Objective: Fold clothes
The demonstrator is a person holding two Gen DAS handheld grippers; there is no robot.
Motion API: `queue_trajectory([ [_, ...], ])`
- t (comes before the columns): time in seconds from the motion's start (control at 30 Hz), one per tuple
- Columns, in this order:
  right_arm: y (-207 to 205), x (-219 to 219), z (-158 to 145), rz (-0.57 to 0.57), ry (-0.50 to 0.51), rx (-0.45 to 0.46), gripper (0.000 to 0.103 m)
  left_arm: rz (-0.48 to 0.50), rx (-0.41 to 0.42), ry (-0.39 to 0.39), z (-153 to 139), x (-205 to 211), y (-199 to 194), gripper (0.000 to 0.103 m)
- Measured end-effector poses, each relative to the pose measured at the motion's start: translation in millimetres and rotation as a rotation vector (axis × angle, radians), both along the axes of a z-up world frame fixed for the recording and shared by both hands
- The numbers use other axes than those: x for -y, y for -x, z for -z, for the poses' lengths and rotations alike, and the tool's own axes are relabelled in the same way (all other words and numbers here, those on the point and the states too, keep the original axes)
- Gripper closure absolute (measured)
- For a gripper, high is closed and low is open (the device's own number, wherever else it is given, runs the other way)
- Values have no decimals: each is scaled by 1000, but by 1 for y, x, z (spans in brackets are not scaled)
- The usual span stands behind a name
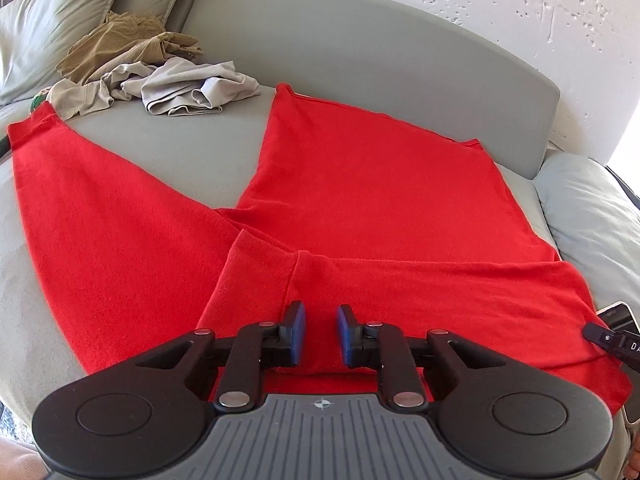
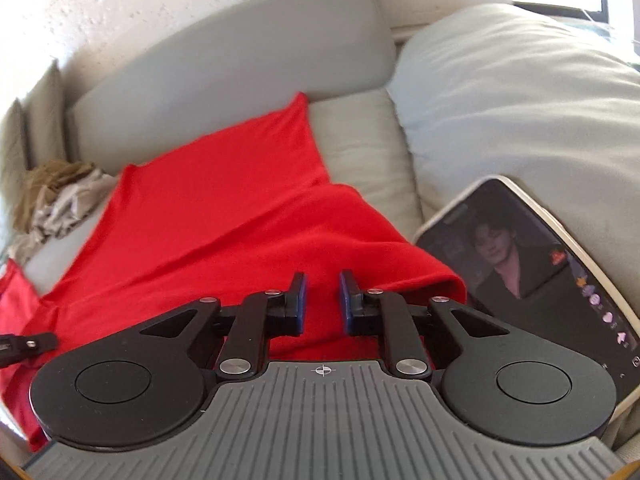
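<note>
A red garment (image 1: 360, 184) lies spread on the grey couch seat (image 1: 168, 140), one long part running to the far left and a wider part to the back. Its near edge is folded over toward me. My left gripper (image 1: 321, 316) sits low on that near edge, jaws narrow, with red cloth filling the gap between the blue pads (image 1: 301, 320). My right gripper (image 2: 322, 284) is at the garment's (image 2: 224, 208) right edge, where the cloth bunches up, and its jaws stand just as narrow on red cloth. Each view shows a black part of the other gripper at its edge.
A pile of tan and beige clothes (image 1: 152, 68) lies at the back left of the seat. A lit phone (image 2: 536, 276) leans on a pale pillow (image 2: 520, 100) right beside the right gripper. The grey backrest (image 1: 360, 40) and a white wall close off the far side.
</note>
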State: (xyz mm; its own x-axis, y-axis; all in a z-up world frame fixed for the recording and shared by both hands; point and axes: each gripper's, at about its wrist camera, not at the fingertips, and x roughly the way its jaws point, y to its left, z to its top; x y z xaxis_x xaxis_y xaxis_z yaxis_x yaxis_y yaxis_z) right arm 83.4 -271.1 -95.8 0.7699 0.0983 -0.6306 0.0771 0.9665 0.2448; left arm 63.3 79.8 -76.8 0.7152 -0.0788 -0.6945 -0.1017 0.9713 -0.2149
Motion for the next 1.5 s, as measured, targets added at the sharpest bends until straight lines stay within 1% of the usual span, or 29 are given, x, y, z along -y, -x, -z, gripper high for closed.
queue_trajectory([
  [0.03, -3, 1, 2, 26, 13, -16, 88, 1, -2, 4, 0, -1, 0, 85],
  [0.1, 1, 3, 0, 106, 89, -45, 88, 0, -6, 17, 1, -2, 0, 85],
  [0.13, 2, 6, -1, 139, 108, -62, 87, -2, -8, 24, 1, -3, 0, 85],
  [0.2, 3, 16, -5, 157, 50, -80, 85, -4, -11, 38, 1, -6, -1, 84],
  [0.23, 2, 17, -9, 160, 44, -76, 84, -4, -13, 44, 1, -6, -1, 84],
  [0.3, -1, 14, -22, 155, 74, -27, 83, -6, -15, 55, 2, -8, -1, 84],
  [0.37, -11, 9, -29, 116, 71, 10, 83, -4, -15, 58, 2, -9, -2, 84],
  [0.43, -29, 8, -24, 90, 24, -29, 83, 0, -15, 54, 1, -8, -2, 82],
  [0.53, -51, 7, 0, 121, 15, -142, 85, 11, -19, 43, 1, -8, -2, 80],
  [0.57, -51, 7, 3, 136, 31, -161, 89, 13, -20, 42, 1, -8, -2, 80],
  [0.67, -45, -1, -6, 164, 121, -181, 88, 17, -24, 40, 1, -8, -2, 80],
  [0.73, -43, -6, -19, 169, 169, -162, 82, 17, -27, 40, 1, -8, -3, 80],
  [0.8, -44, -8, -29, 118, 156, -90, 81, 18, -28, 36, 1, -7, -4, 80],
  [0.87, -58, -4, -28, 81, 84, -107, 82, 21, -28, 29, 1, -7, -4, 80],
  [0.97, -90, 9, -6, 95, -66, -207, 81, 26, -27, 28, 1, -7, -4, 79],
  [1.0, -99, 15, -2, 113, -88, -203, 84, 28, -26, 30, 1, -8, -4, 79],
  [1.03, -104, 22, -5, 146, -86, -174, 84, 28, -26, 34, 1, -8, -4, 79],
  [1.1, -113, 38, -13, 227, -73, -138, 78, 28, -27, 40, 1, -9, -4, 79],
  [1.13, -115, 47, -17, 245, -104, -132, 76, 28, -27, 41, 1, -10, -4, 79],
  [1.17, -116, 56, -18, 231, -173, -145, 66, 28, -28, 43, 1, -10, -5, 79],
  [1.2, -118, 65, -19, 217, -242, -158, 48, 27, -29, 45, 1, -10, -5, 79],
  [1.23, -119, 73, -19, 197, -314, -177, 41, 27, -30, 47, 1, -10, -5, 79],
  [1.27, -121, 80, -14, 160, -395, -218, 39, 26, -30, 48, 1, -10, -5, 79],
  [1.3, -122, 84, -9, 132, -457, -251, 41, 25, -31, 49, 1, -10, -5, 79],
  [1.33, -123, 87, -6, 112, -491, -268, 42, 25, -31, 49, 1, -10, -5, 79],
  [1.4, -125, 85, -3, 55, -496, -304, 50, 27, -29, 46, 1, -9, -5, 79],
  [1.43, -130, 81, 1, 7, -493, -357, 53, 27, -29, 46, 1, -9, -5, 79],
  [1.47, -134, 76, 6, -42, -487, -410, 63, 26, -28, 48, 2, -10, -5, 79],
  [1.5, -135, 67, 10, -86, -470, -452, 66, 25, -28, 50, 2, -10, -5, 79],
])
